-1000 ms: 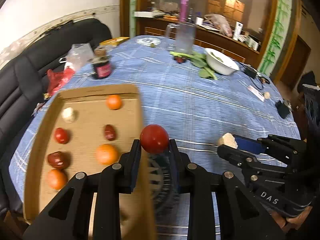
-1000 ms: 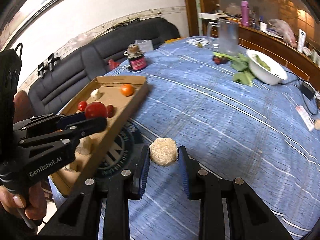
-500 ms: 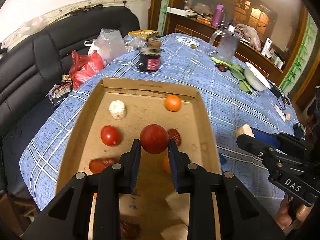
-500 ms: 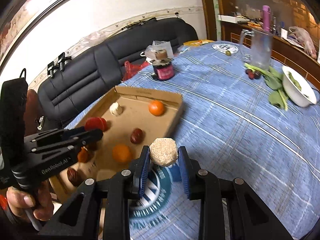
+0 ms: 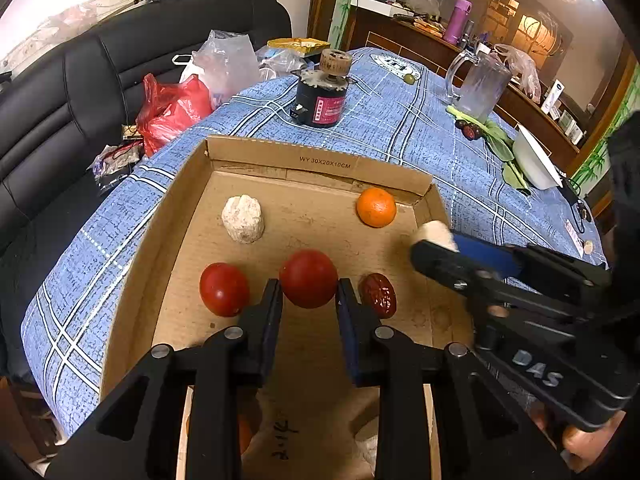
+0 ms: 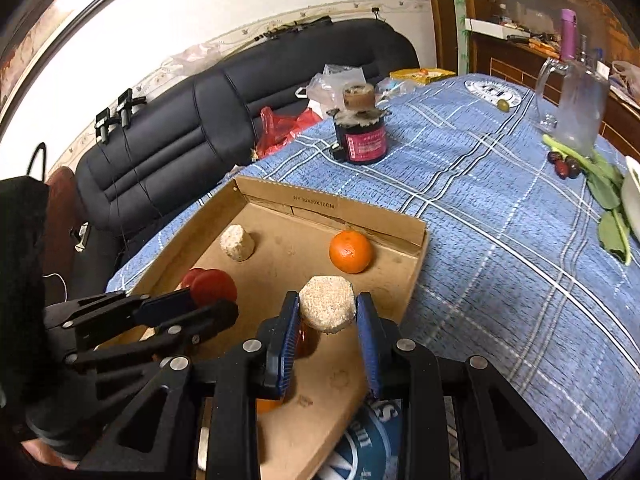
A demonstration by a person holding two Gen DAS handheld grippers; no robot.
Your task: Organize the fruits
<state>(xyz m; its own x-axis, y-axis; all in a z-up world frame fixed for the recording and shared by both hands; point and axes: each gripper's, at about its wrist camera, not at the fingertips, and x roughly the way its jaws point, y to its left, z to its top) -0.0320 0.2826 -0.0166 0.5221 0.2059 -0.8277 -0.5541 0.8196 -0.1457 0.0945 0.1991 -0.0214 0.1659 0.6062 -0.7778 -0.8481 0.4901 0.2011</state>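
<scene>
We hold a red tomato point(image 5: 308, 278) tight between the two fingers of our left gripper point(image 5: 308, 308), up over the floor of the cardboard box point(image 5: 320, 166). Just left of the left finger, a second tomato point(image 5: 224, 289) sits on the box floor. Past that finger and further off, a pale lumpy ball point(image 5: 243, 219) rests near the far wall. Just right of the right finger lies a dark red date point(image 5: 379, 295). Far beyond that finger, an orange point(image 5: 376, 207) sits in the far right corner of the box.

Our right gripper point(image 6: 328, 320) squeezes a tan rough cake point(image 6: 327, 309) between its blue pads point(image 6: 288, 340), above the right side of the box. Left of its fingers we see the left gripper with the tomato. Straight ahead of its fingers sits the orange. Under the left finger something orange peeks out, maybe another fruit, but it is mostly hidden. Right of the fingers is the blue checked tablecloth point(image 6: 500, 260).
</scene>
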